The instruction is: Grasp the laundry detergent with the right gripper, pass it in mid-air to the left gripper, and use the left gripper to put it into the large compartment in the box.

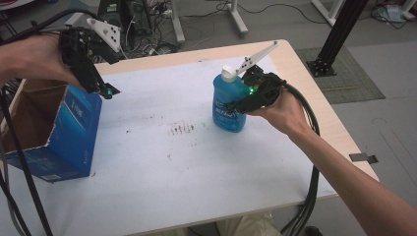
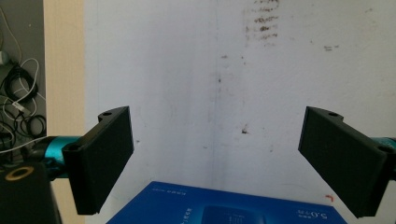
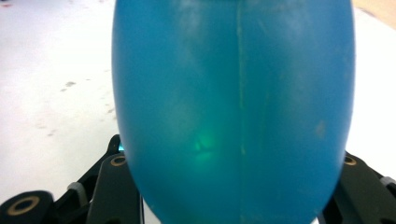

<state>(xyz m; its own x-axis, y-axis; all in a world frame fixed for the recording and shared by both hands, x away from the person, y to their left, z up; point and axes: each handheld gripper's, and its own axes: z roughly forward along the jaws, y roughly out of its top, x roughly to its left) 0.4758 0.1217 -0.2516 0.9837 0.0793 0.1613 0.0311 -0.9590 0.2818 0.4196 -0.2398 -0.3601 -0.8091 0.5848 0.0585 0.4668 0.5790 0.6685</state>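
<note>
While right tongs (image 1: 235, 104) clamp blue bottle (image 1: 227, 101) on stained white table (image 1: 187, 162), left tongs (image 2: 219, 163) gape, cables (image 1: 147, 29) behind

White sheet (image 1: 196, 162) covers the wooden table (image 1: 314, 98), marked with dark smudges (image 1: 182, 129) near its middle. Floor beyond the far edge: tangled cables (image 1: 147, 29), white stand legs (image 1: 238, 19). Black metal post (image 1: 339, 34) on a grey mat (image 1: 351, 78), right of the table.

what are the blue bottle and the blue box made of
The bottle looks like translucent blue plastic: the right gripper view shows a moulded seam and a green light glowing through. The box seems glossy printed cardboard, brown inside its open top.
</note>
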